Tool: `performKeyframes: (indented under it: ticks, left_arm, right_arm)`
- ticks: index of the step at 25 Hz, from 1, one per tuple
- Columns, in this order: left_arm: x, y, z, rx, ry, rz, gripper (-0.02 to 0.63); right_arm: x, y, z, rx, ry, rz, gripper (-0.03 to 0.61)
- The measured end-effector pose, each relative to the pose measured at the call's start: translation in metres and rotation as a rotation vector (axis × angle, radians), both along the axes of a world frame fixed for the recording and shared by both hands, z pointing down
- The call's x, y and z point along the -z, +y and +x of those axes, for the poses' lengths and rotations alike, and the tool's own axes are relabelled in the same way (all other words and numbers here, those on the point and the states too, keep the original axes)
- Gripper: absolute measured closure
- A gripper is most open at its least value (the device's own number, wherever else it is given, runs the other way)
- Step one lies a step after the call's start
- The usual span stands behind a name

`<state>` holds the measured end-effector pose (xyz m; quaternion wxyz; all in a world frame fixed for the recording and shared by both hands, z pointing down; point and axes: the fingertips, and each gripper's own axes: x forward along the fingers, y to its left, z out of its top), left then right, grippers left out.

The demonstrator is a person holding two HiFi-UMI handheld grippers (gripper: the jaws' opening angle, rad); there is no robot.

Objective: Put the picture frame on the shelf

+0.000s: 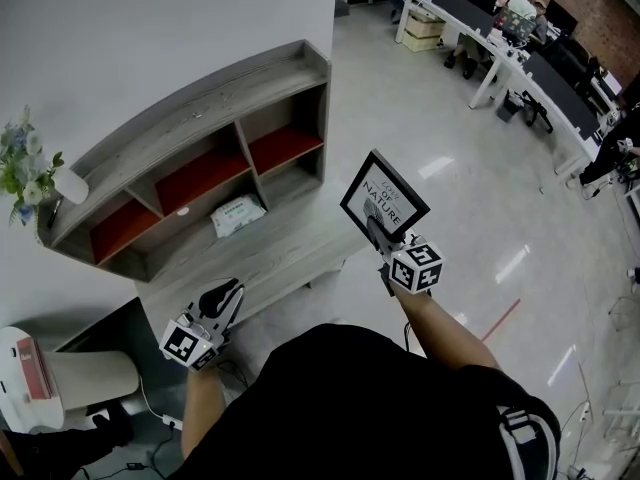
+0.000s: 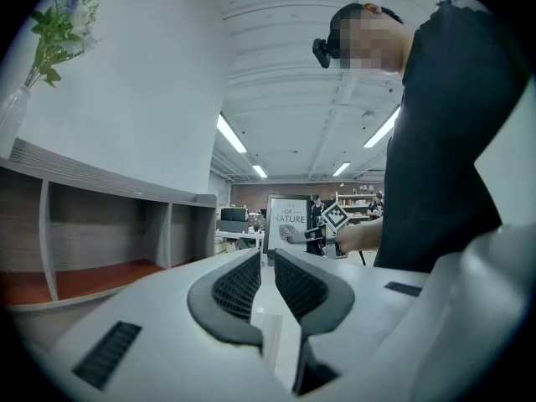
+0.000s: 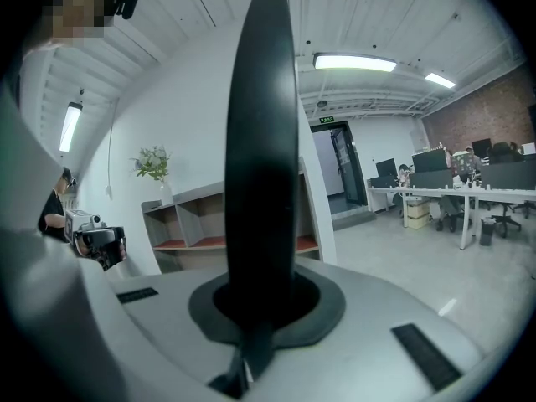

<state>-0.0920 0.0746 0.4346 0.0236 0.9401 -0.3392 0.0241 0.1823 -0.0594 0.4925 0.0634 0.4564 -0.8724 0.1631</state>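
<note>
Office floor [image 1: 440, 118] beside shelf [image 1: 215, 103] | right gripper [image 1: 376, 231] clamps picture frame [image 1: 386, 198] midair | left gripper [image 1: 229, 293] narrowly apart, empty

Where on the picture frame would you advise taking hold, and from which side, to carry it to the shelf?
I would grip the picture frame by its lower edge, coming from below, as the right tongs do. It is thin and flat, so that edge fits between the jaws.
</note>
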Motion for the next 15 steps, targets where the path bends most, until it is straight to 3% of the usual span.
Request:
performKeyframes:
  ticks: [15]
  left_arm:
    - [-0.006,-0.016,0.038,0.002,-0.023,-0.008,0.557]
  right_arm:
    - [-0.007,-0.019,0.031,0.015,-0.011,0.006,0.555]
